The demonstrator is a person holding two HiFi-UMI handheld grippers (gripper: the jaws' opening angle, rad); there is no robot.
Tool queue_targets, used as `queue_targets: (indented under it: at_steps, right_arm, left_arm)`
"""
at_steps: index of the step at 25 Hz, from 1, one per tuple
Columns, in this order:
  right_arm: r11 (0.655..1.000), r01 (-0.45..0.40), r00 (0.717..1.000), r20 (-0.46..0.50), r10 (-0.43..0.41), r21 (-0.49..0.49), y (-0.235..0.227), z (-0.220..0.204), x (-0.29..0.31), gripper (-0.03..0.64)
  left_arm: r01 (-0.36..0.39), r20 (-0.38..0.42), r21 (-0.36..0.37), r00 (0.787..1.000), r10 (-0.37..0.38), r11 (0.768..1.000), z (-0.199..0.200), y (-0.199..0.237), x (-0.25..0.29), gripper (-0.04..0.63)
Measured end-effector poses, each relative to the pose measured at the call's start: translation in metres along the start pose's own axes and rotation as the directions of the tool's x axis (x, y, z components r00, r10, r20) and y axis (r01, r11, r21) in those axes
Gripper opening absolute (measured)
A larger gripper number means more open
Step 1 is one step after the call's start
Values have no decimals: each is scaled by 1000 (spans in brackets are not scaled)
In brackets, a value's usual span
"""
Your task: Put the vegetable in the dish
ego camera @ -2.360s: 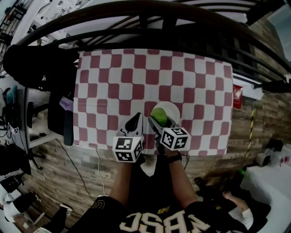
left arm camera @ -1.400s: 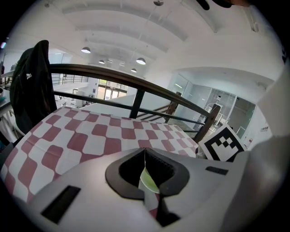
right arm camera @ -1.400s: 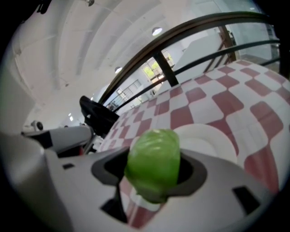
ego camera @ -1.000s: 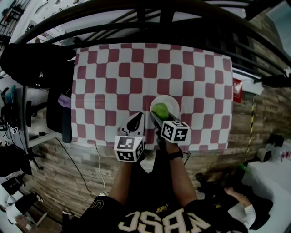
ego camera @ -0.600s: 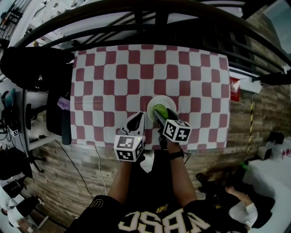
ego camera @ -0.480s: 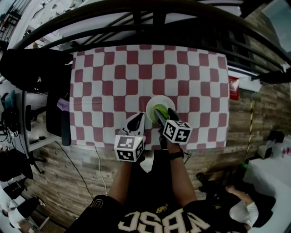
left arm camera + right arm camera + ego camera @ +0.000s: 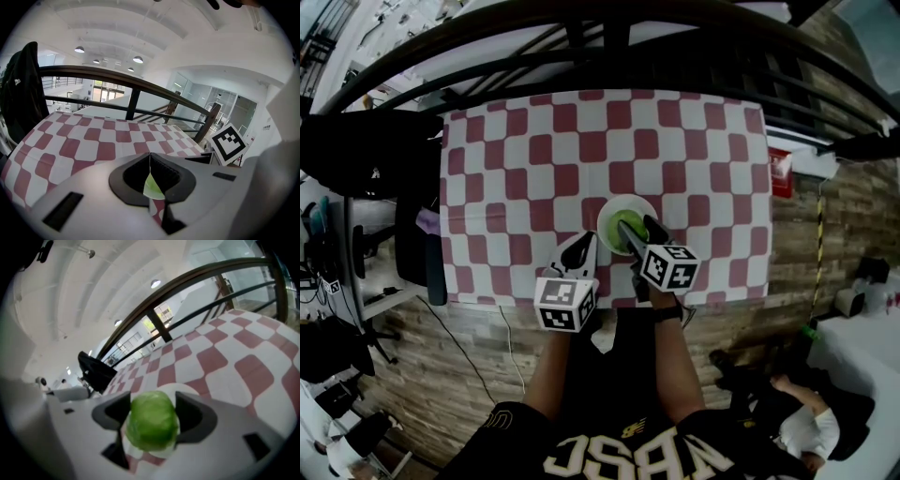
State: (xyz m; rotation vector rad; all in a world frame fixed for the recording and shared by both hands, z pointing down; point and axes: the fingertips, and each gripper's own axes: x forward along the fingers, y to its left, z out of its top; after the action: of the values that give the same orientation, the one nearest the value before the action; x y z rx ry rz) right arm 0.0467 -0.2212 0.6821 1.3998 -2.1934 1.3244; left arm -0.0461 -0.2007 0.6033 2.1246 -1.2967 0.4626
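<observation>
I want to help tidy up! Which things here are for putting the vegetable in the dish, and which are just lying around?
For the job:
- green vegetable, lying in the dish
- white dish
- right tongs, open around the vegetable

Just around:
- left tongs, shut and empty
- checked cloth
- black jacket
- red sign

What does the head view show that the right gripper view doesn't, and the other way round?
Only the head view: the person holding the tools, and the whole checked cloth from above, edges and all.

Only the right gripper view: a close look along the right gripper, its jaws apart on either side of the vegetable, plus a ceiling light.

Both: the green vegetable sitting in the white dish, the cloth, and the dark railing beyond it.
</observation>
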Motion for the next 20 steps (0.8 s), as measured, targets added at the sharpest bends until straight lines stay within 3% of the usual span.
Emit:
queue_targets:
  at_steps: [2,5,13,17,20]
  right_arm:
    - [998,59,998,14,-59,-3,-13,2,-4,299]
    - [997,80,997,15,-80,-12,-23,3,-5,219]
    - [987,139,990,19,-138,-83,-18,9,-5,216]
    - [987,122,991,62,-116,-105,6,25,-18,213]
    - [972,171,979,135,-149,-161,28,49,-36,171]
  left_arm:
    - [0,-3,-2,1000,0,1000,0,1,0,23]
    - [5,-2,0,1000,-5,1000,0,1,1,23]
    - [16,24,0,1000,-16,1000,10,3,-2,23]
    - [25,72,13,997,-26,1000,30,3,-14,23]
    - [34,124,32,992,-38,999,50,1,-27,23]
